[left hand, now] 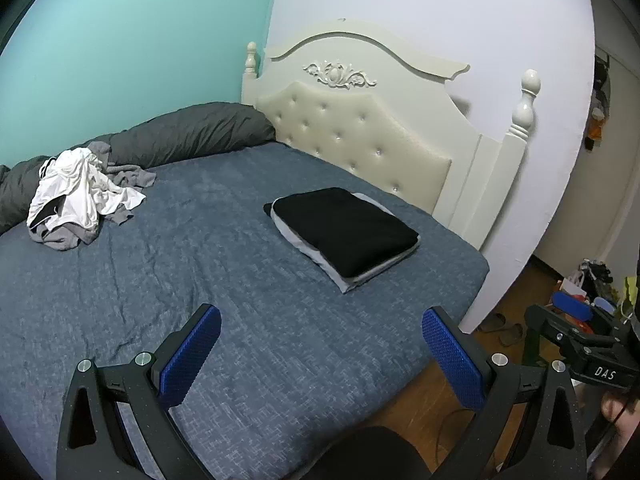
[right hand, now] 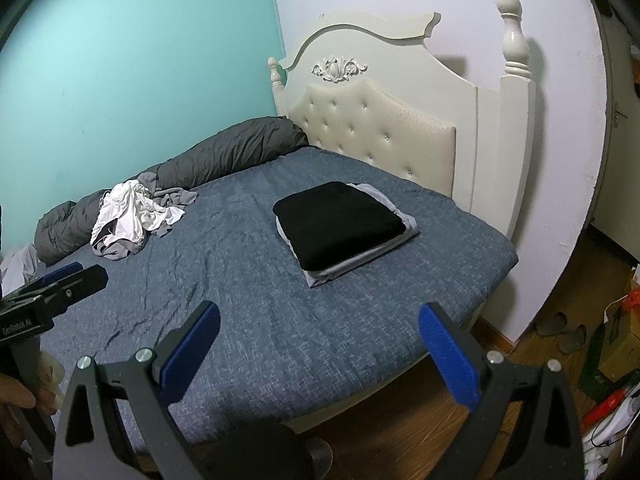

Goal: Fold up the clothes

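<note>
A heap of unfolded clothes [left hand: 80,196] [right hand: 132,216], white pieces over grey ones, lies at the far left of the blue bed [left hand: 208,280] [right hand: 240,280]. A neat stack of folded clothes [left hand: 344,232] [right hand: 340,226], black on top of light grey, rests near the headboard. My left gripper [left hand: 320,340] hovers open over the bed's near edge, nothing between its blue pads. My right gripper [right hand: 320,340] is likewise open and holds nothing, above the bed's near right corner. The right gripper shows at the right edge of the left wrist view [left hand: 576,324], and the left gripper at the left edge of the right wrist view [right hand: 60,284].
A rolled dark grey duvet [left hand: 172,136] [right hand: 208,160] lies along the teal wall. The cream tufted headboard [left hand: 360,136] [right hand: 380,136] stands behind the stack. Slippers [right hand: 560,332], boxes and clutter [right hand: 616,344] sit on the wooden floor to the right of the bed.
</note>
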Action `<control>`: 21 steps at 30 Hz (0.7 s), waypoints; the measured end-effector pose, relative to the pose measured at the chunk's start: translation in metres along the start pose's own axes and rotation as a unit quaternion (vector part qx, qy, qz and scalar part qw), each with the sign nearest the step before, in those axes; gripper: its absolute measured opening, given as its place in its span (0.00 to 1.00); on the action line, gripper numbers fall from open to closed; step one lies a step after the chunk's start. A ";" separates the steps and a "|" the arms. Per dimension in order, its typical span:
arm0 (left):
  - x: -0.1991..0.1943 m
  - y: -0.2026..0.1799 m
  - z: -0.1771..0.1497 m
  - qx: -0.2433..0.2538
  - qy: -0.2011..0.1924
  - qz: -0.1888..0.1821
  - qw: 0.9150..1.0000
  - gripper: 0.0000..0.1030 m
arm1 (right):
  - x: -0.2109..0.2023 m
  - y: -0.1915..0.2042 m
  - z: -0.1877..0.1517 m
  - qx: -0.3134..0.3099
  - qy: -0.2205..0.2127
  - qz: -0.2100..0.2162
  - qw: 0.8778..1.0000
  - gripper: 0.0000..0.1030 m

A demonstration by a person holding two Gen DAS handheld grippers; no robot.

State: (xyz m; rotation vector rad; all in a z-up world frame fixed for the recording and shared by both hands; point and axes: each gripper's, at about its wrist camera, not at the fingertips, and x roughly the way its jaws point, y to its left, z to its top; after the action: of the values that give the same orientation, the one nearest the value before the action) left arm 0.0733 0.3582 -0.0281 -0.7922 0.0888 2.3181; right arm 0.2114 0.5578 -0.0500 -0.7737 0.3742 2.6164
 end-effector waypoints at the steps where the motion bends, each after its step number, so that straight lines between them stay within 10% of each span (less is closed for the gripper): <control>1: 0.000 0.000 0.000 0.000 0.000 0.002 1.000 1.00 | 0.001 0.000 0.000 0.000 0.001 0.001 1.000 0.97; 21: 0.001 -0.002 -0.004 0.008 0.002 -0.004 1.000 1.00 | 0.002 0.003 -0.002 0.002 0.002 0.002 1.000 0.97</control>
State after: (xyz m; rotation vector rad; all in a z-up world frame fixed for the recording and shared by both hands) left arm 0.0761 0.3593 -0.0320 -0.7870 0.1046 2.3052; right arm 0.2097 0.5549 -0.0528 -0.7782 0.3830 2.6166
